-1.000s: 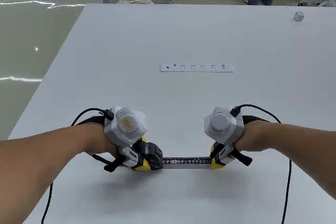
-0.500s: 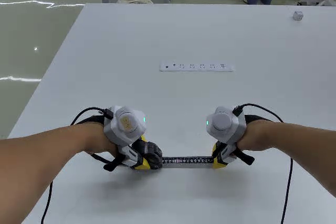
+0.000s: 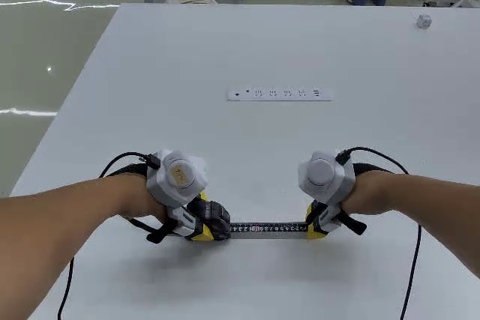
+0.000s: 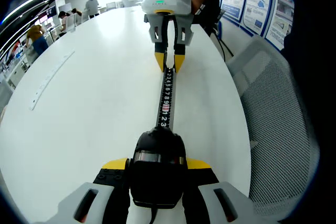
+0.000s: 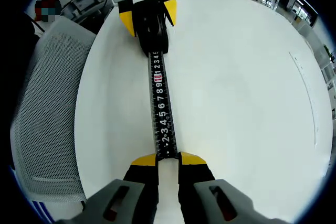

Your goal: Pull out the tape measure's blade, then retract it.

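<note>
A black tape measure case (image 3: 214,220) lies near the table's front edge, and my left gripper (image 3: 196,228) is shut on it. In the left gripper view the case (image 4: 158,167) sits between the yellow tips of my left gripper (image 4: 157,164). The blade (image 3: 267,227) runs right across the table to my right gripper (image 3: 316,231), which is shut on its end. In the right gripper view my right gripper (image 5: 168,157) pinches the blade (image 5: 160,103) near its hook. The case (image 5: 153,24) lies at the far end. About a dozen numbered marks of the blade (image 4: 166,98) are showing.
A white power strip (image 3: 279,94) lies mid-table, beyond both grippers. A small pale object (image 3: 424,22) sits at the far right. A grey mesh chair (image 4: 273,93) stands just off the table's near edge. The white table (image 3: 225,43) drops off at the left.
My right gripper has moved slightly right with the blade's end, so a little more blade is out. My left gripper and the case have stayed put.
</note>
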